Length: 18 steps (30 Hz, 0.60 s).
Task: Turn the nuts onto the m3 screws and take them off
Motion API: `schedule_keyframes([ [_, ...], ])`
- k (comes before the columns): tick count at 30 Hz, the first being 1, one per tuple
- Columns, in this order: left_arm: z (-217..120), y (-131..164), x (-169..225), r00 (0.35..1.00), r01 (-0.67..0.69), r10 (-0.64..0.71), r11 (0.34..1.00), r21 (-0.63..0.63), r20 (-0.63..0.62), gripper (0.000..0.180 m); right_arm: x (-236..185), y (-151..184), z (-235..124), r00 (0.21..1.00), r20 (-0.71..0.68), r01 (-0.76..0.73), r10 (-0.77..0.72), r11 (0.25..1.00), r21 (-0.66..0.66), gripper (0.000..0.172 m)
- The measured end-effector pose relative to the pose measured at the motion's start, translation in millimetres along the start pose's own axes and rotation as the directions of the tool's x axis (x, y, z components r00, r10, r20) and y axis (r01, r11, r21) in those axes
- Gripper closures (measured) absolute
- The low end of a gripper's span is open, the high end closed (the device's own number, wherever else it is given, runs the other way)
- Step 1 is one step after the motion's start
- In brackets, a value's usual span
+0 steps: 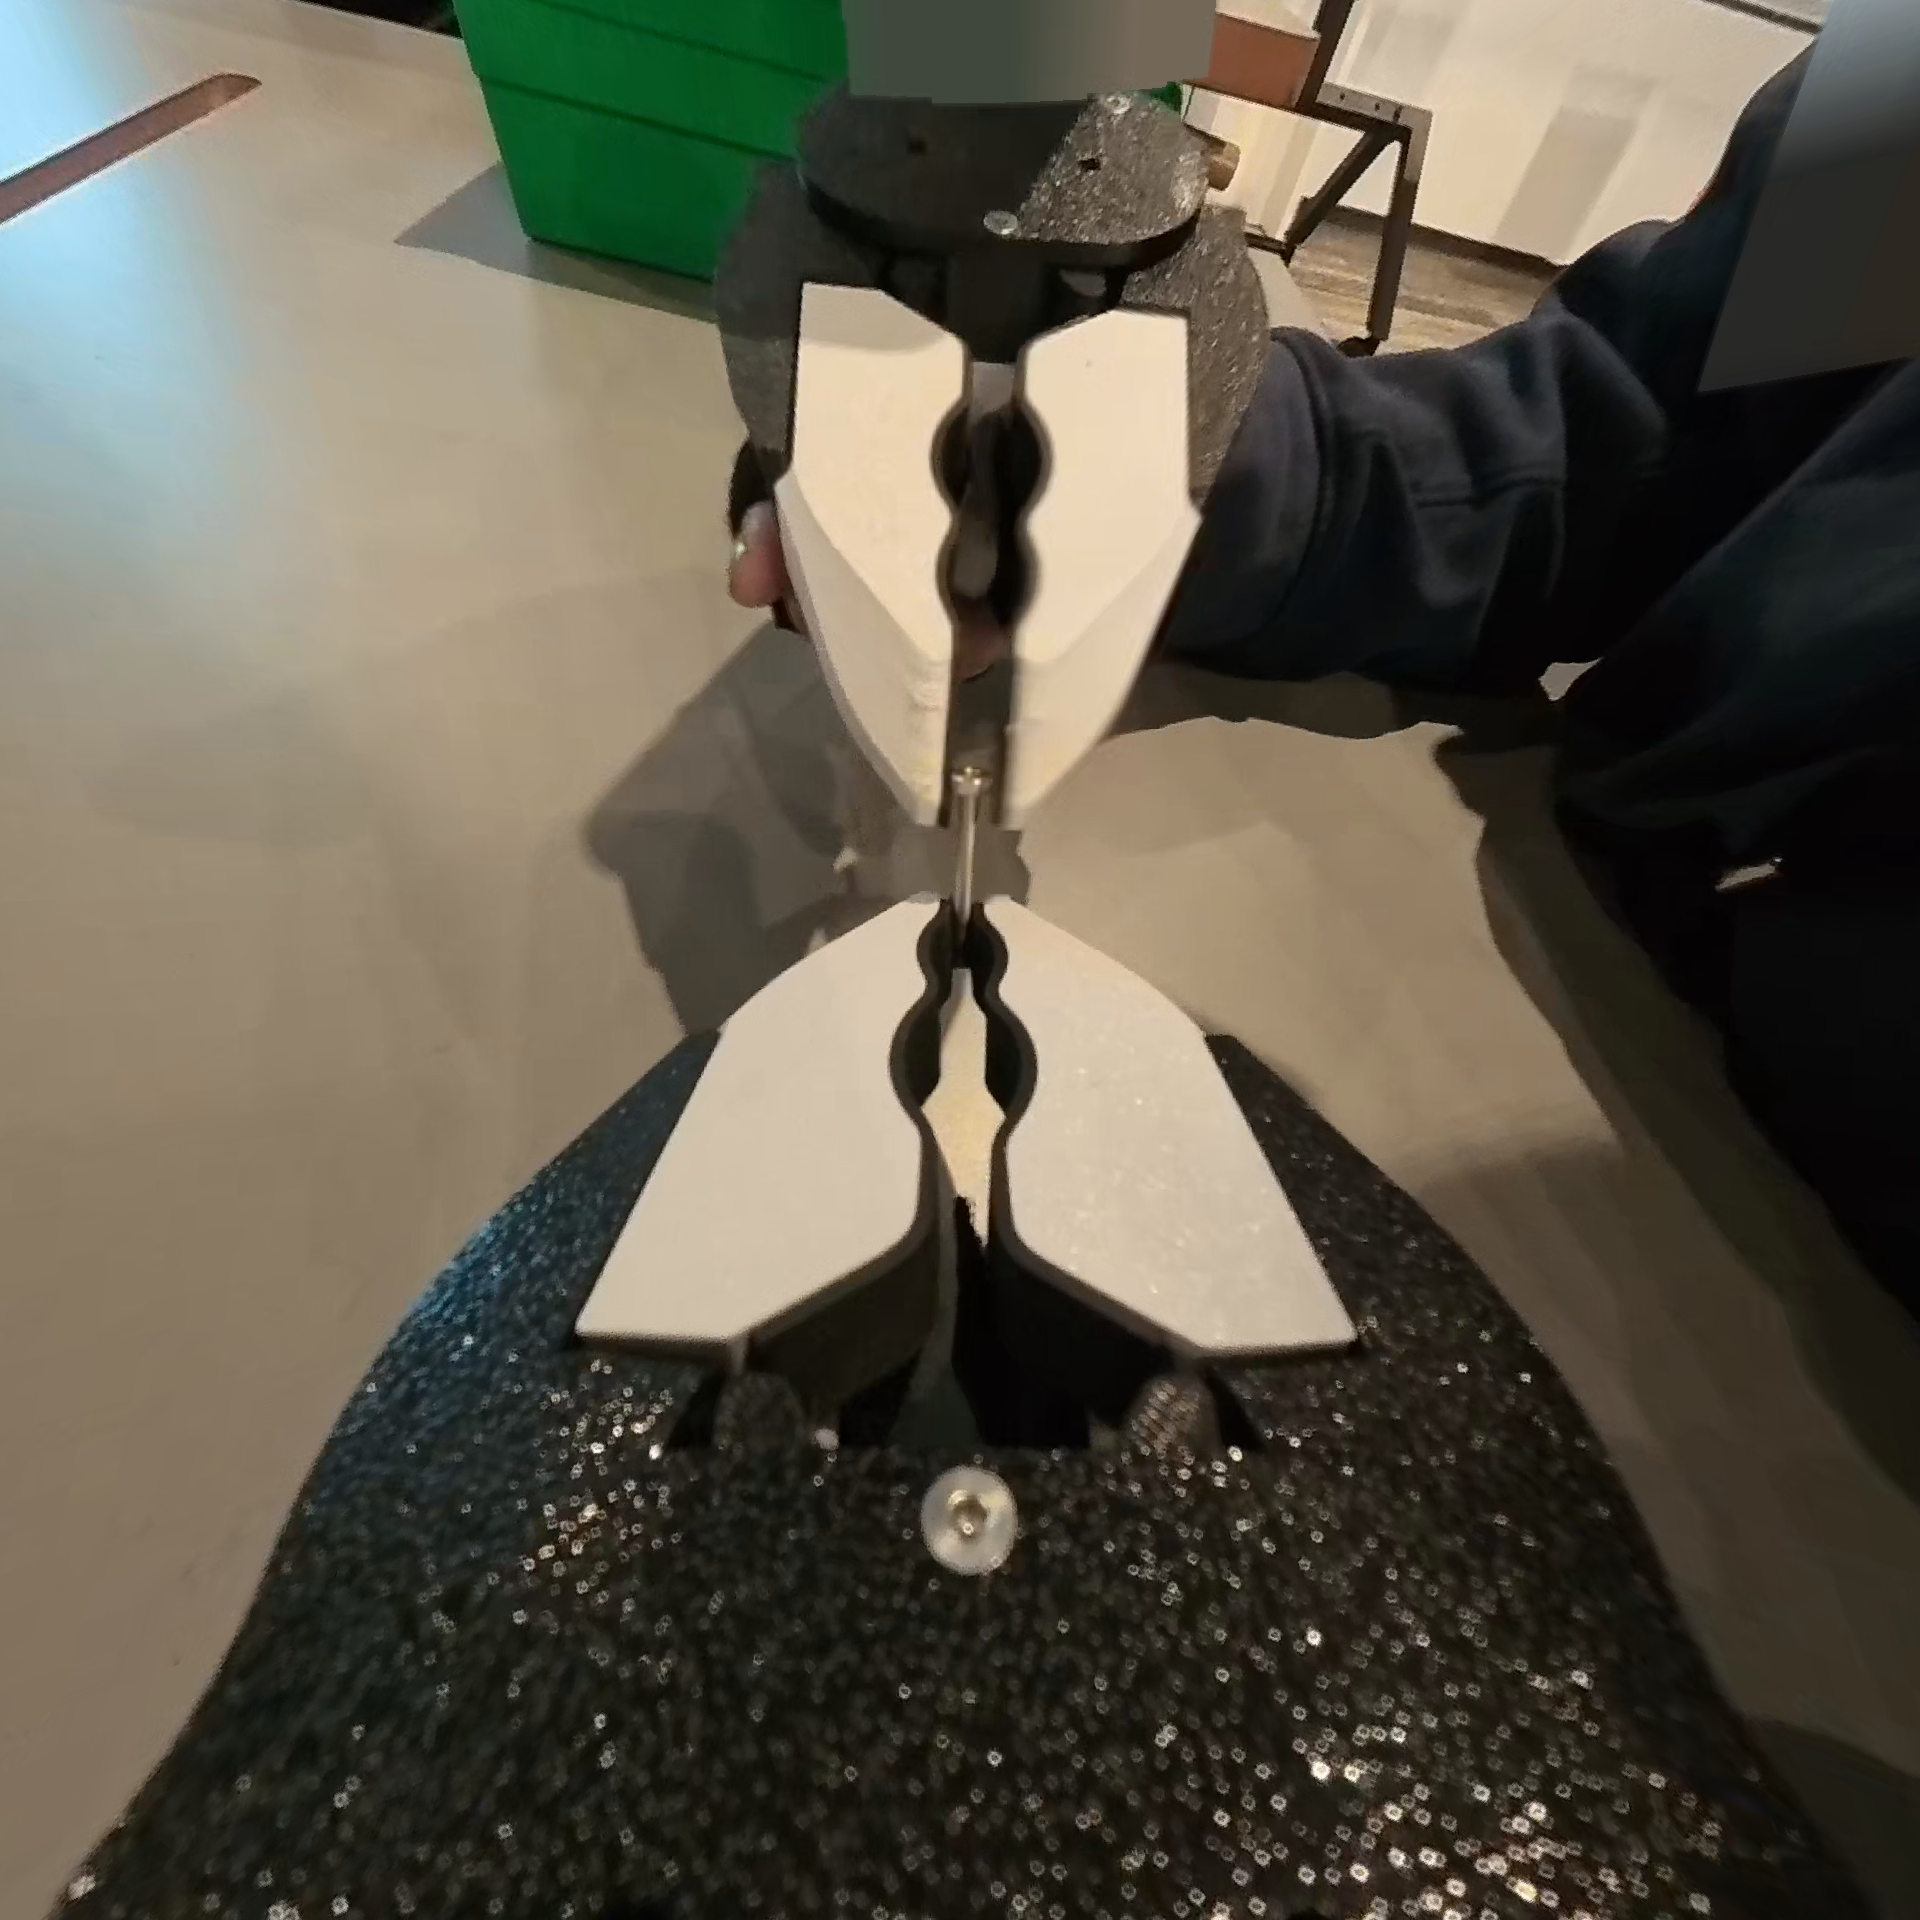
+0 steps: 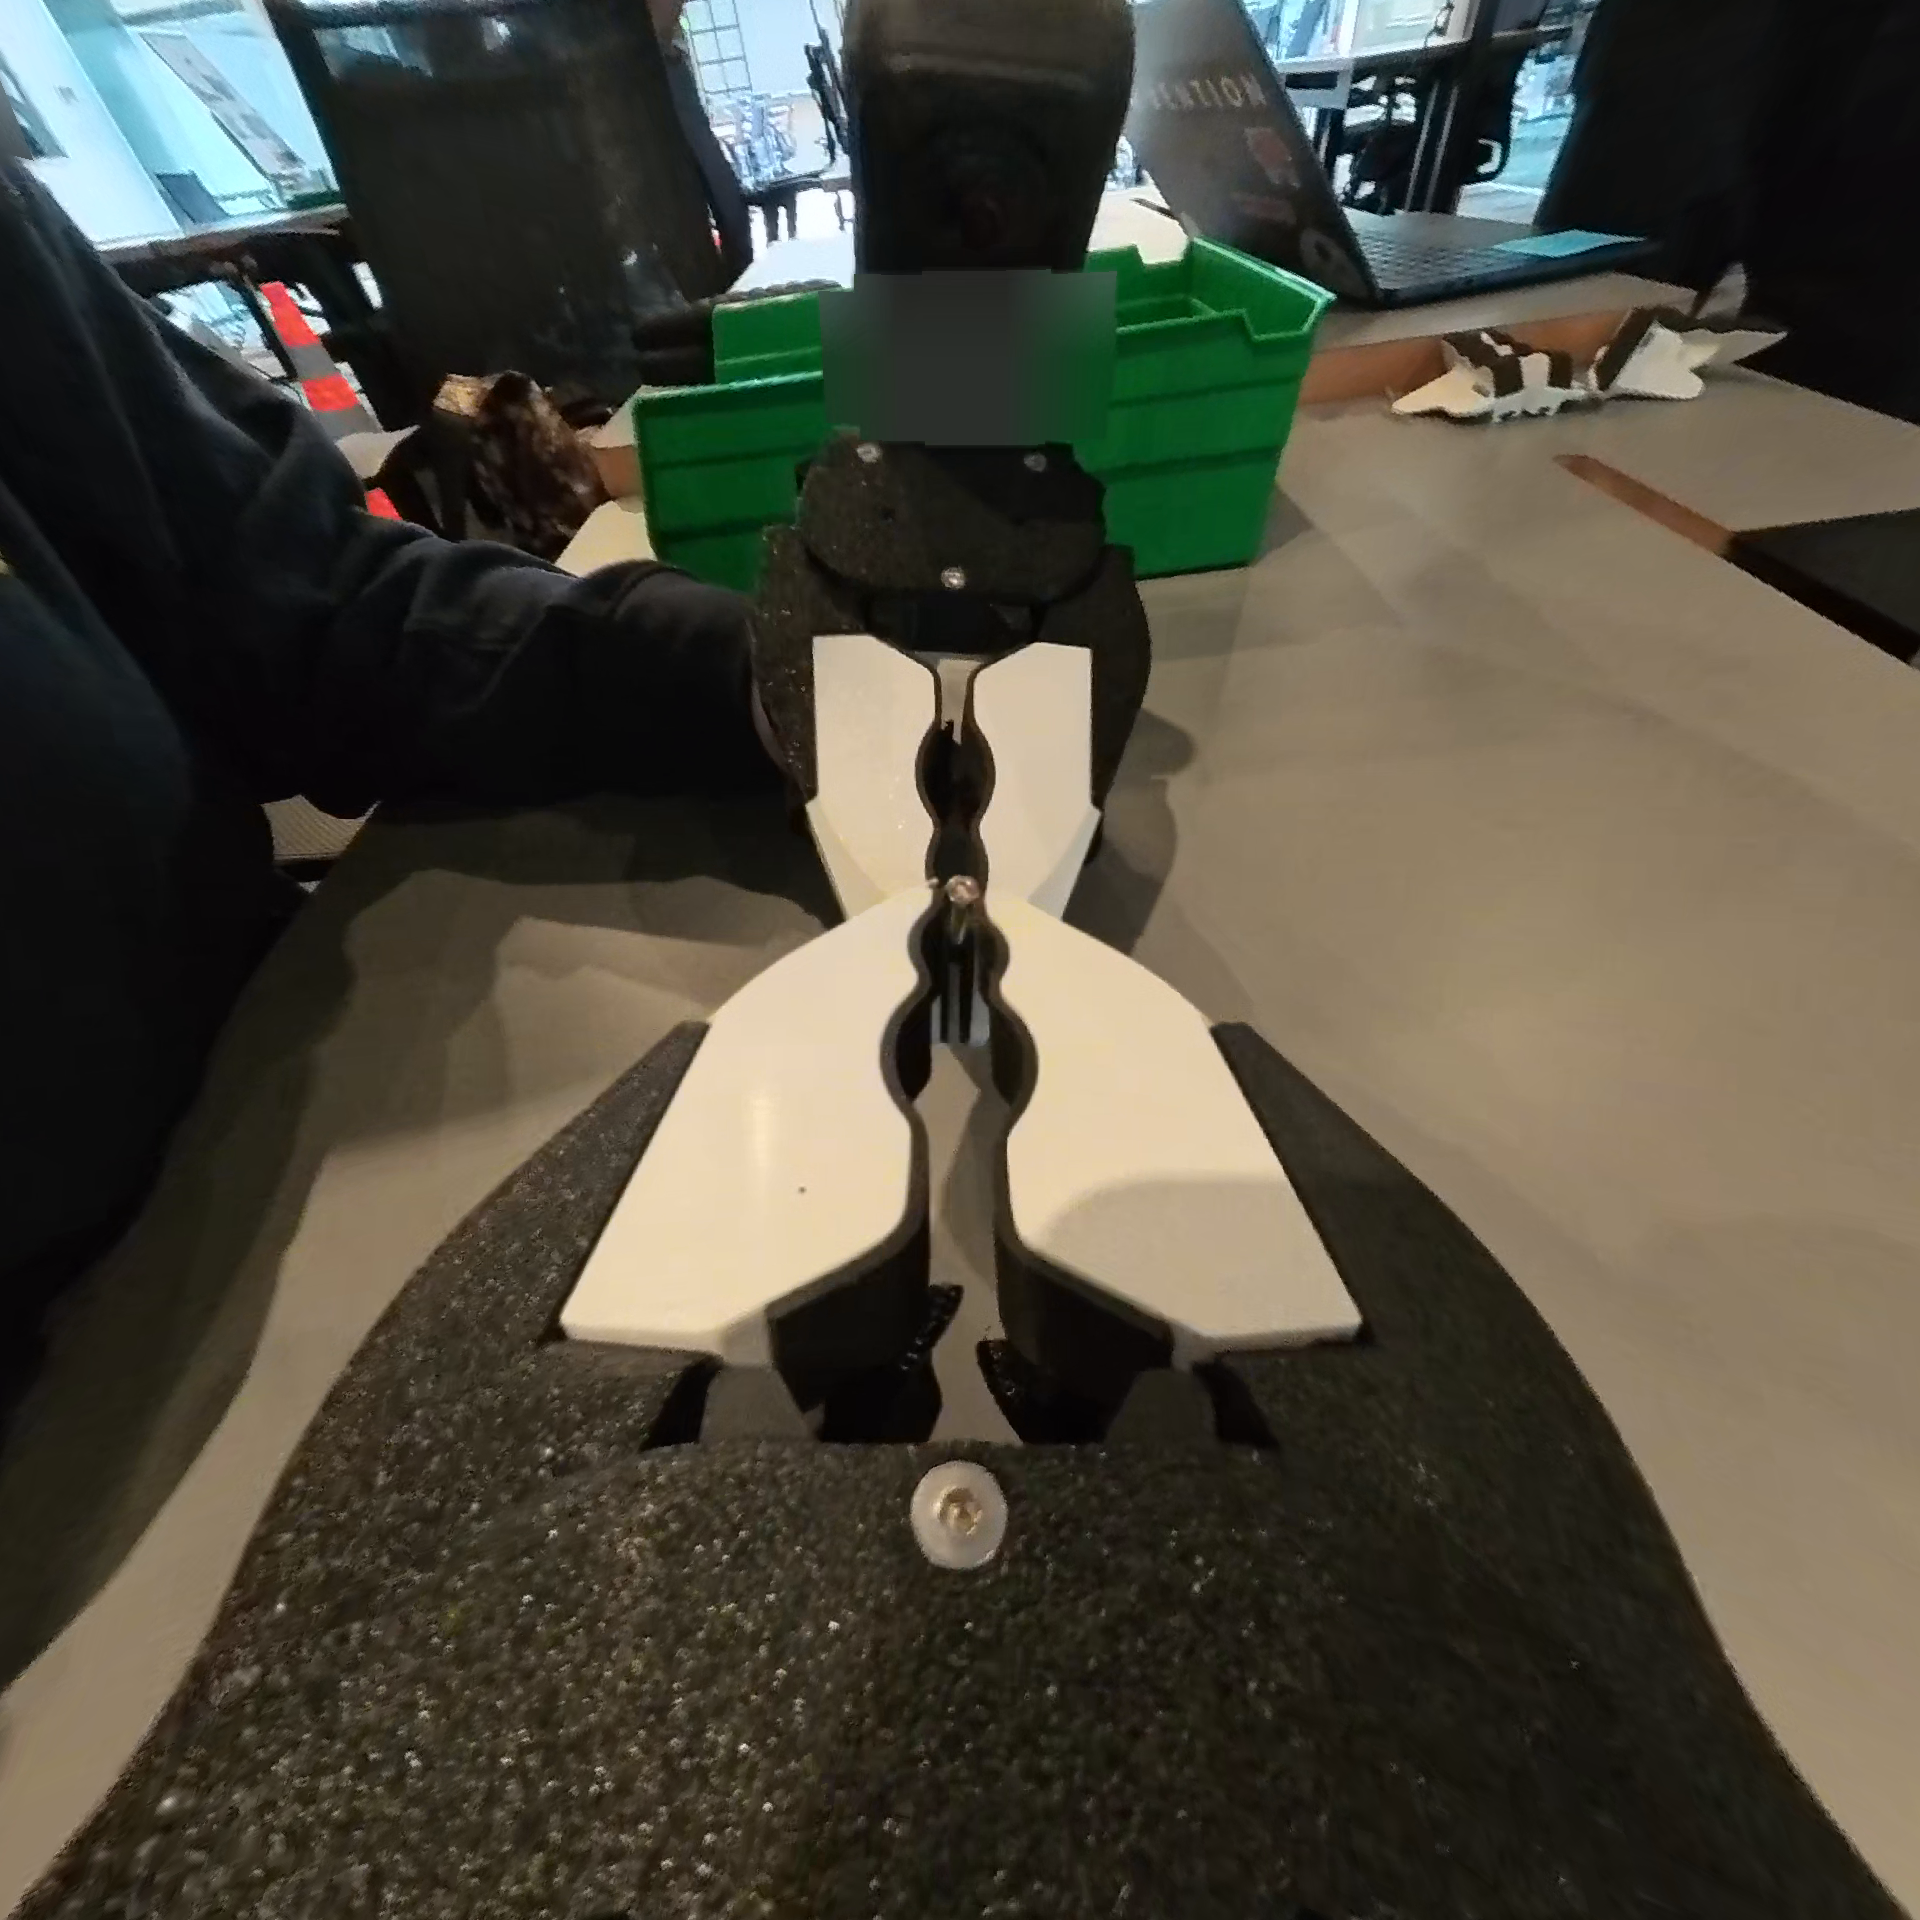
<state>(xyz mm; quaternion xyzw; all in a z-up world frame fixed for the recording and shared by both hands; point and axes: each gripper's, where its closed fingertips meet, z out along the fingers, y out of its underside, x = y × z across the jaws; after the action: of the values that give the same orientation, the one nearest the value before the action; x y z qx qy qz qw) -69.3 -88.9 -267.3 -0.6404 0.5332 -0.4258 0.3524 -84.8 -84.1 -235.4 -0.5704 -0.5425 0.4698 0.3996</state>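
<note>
Screw [image 1: 967,842] bridges our two narrowed grippers above the table [image 1: 312,623]: left [image 1: 967,920] clamps its shank, right [image 2: 961,914] apparently pinches the head; nut unseen, threading remains.

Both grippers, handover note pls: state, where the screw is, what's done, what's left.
Left gripper: shut on the lower end of the thin silver screw, which points away from it toward the other gripper.
Right gripper: facing the left one tip to tip above the grey table, fingers nearly together around the screw's far end. Whether the pads press on it or on a nut is too small to tell.
Green bins stand behind on the table.
Done: screw picked up and presented.
Left: can't confirm a nut is on; check, then continue the turning on and off.
</note>
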Motion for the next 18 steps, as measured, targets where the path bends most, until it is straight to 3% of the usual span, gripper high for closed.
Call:
schedule_keyframes([
  [7, -2, -3, -6, 0.999, 0.004, -0.005, 1.0, 0.023, 0.051, 0.179, -2, 7, 4, 0.966, -0.198, -0.165, 0.165, 0.986, 0.015, 0.17],
  [9, -3, -3, -6, 0.999, 0.01, -0.011, 1.0, 0.026, 0.041, 0.178, -7, 4, 3, 0.967, -0.222, -0.117, 0.124, 0.992, 0.046, 0.148],
  [18, -3, -4, 1, 1.0, 0.001, 0.0, 0.999, 0.035, -0.006, 0.179, -4, -11, 4, 0.997, -0.054, -0.045, 0.05, 0.994, 0.1, 0.155],
])
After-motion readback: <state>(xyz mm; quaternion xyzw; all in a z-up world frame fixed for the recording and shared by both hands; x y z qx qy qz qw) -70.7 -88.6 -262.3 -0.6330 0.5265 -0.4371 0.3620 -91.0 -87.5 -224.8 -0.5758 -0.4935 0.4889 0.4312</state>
